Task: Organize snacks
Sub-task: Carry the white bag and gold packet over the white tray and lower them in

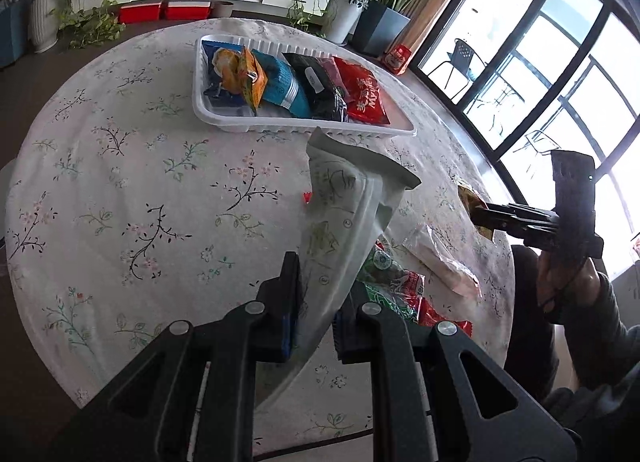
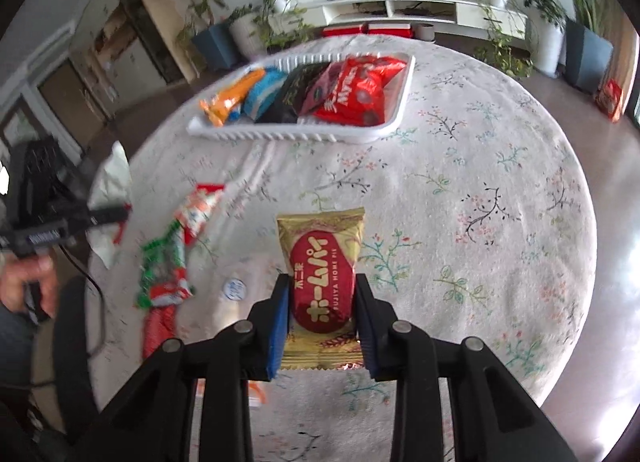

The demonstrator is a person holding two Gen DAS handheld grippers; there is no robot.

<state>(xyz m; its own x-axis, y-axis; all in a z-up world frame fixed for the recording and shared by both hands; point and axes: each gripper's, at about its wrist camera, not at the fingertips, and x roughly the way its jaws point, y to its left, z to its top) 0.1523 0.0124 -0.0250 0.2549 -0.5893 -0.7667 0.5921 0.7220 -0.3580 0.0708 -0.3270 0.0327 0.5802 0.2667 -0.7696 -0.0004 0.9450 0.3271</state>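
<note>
A crinkled white pouch [image 1: 340, 221] is pinched upright by the left gripper [image 1: 316, 310]; a glossy gold packet [image 2: 320, 282], lengthwise between the pads, is clamped by the right gripper [image 2: 322, 318].

The left gripper [image 1: 316, 314] fills the lower middle of its own view, angled down, its two black fingers pinched almost together on a pale snack packet [image 1: 344, 217] that stands up between the blue-edged pads. In the right wrist view the same gripper shows at the left edge – blurred – with a bare hand [image 2: 24, 282] curled round its handle below it.

The right gripper [image 2: 322, 316] sits at the lower middle of its own view, also tilted down, pads pressing both sides of a gold Fujiya Home Pie packet [image 2: 322, 286]. At the right edge of the left wrist view it pokes in sideways (fingertips toward frame centre), gripped from below by a hand [image 1: 560, 274] in a dark sleeve [image 1: 612, 326].
</note>
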